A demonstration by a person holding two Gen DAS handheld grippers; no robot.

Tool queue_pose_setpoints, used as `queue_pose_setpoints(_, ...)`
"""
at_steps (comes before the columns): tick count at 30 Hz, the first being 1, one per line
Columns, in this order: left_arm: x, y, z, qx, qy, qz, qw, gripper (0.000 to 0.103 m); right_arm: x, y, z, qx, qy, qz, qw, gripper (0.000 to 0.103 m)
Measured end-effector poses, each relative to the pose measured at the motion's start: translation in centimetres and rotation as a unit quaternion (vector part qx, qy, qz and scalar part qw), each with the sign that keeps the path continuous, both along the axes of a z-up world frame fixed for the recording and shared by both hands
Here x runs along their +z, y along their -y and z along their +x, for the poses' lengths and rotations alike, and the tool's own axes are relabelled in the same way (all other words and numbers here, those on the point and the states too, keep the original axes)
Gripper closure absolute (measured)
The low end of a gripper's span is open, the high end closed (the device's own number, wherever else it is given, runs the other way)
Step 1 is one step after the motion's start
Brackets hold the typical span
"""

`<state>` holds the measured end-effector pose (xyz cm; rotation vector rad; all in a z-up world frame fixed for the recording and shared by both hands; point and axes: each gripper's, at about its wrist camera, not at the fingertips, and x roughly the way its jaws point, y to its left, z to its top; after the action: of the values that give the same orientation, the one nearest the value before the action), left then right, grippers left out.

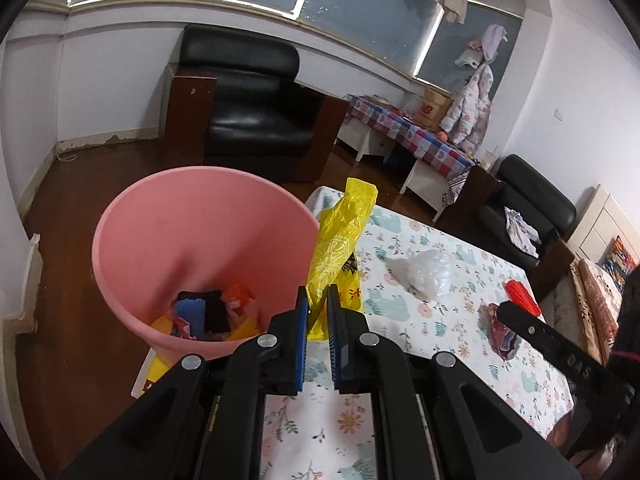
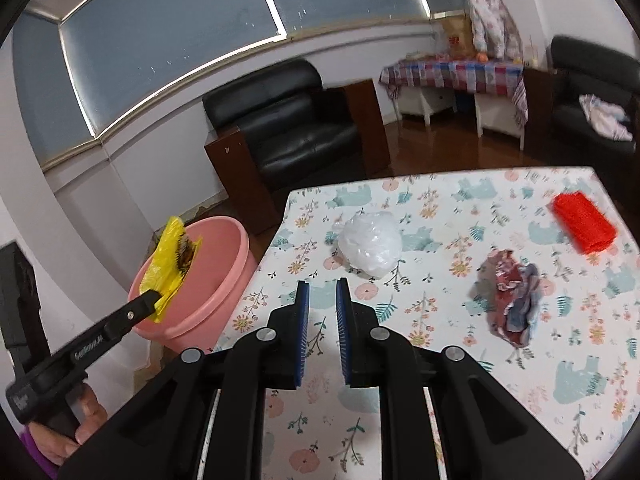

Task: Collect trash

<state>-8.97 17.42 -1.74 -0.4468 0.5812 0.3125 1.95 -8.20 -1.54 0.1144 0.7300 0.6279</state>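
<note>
Pinching yellow bag [image 1: 340, 236], left gripper [image 1: 318, 312]

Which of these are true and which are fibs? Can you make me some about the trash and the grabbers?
1. The left gripper pinches a yellow bag. True.
2. The pink bin has nothing inside. False: colourful scraps lie at its bottom.
3. The right gripper holds the white bag. False: it is open, holding nothing.
4. A red mesh piece lies on the table. True.
5. The yellow bag is over the bin. True.
</note>
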Motion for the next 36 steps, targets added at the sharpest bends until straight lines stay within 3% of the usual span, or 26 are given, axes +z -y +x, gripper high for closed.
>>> queue_pose_setpoints(4,-0.2,-0.6,-0.3,0.003,0.001,-0.002,1.0,0.095,-0.6,-0.4,2.4,0.0,-0.038,0.003,0.999,0.089)
queue_pose_setpoints(13,-1.3,-1.4,1.0,-0.002,-0.002,-0.017,0.9999,0.095,0.5,4.5,3.9,-0.047,-0.029,0.022,0.998,0.089)
queue_pose_setpoints(18,-1.6,-1.7,1.2,-0.007,-0.001,-0.02,0.9998,0.095,1.0,6.9,4.6,-0.081,-0.029,-0.009,0.996,0.088)
queue_pose_setpoints(19,-1.7,-1.8,1.1,-0.007,-0.002,-0.02,0.9998,0.095,0.7,7.4,4.9,-0.091,-0.037,-0.015,0.995,0.081)
queue_pose_setpoints(20,-1.7,-2.0,1.1,-0.006,-0.002,-0.021,0.9998,0.095,0.1,8.2,5.4,-0.104,-0.05,-0.017,0.993,0.064)
queue_pose_setpoints(22,-2.0,-2.4,1.0,-0.003,-0.003,-0.026,0.9997,0.095,-0.9,9.7,6.1,-0.124,-0.076,-0.003,0.989,0.051)
queue_pose_setpoints(26,-2.3,-3.0,0.9,0.001,-0.005,-0.031,0.9995,0.095,-3.0,10.5,7.0,-0.145,-0.098,-0.023,0.984,0.046)
queue_pose_setpoints(33,-2.3,-3.2,0.6,0.005,-0.004,-0.032,0.9995,0.095,-5.7,8.8,7.5,-0.145,-0.108,-0.085,0.98,0.046)
queue_pose_setpoints(34,-2.3,-3.2,0.5,0.006,-0.004,-0.033,0.9994,0.095,-5.8,8.6,7.5,-0.149,-0.105,-0.09,0.979,0.052)
queue_pose_setpoints(35,-2.3,-3.2,0.4,0.007,-0.004,-0.033,0.9994,0.095,-5.8,8.6,7.4,-0.151,-0.103,-0.09,0.979,0.067)
queue_pose_setpoints(36,-2.3,-3.3,0.4,0.008,-0.004,-0.033,0.9994,0.095,-5.8,8.6,7.4,-0.153,-0.103,-0.093,0.978,0.072)
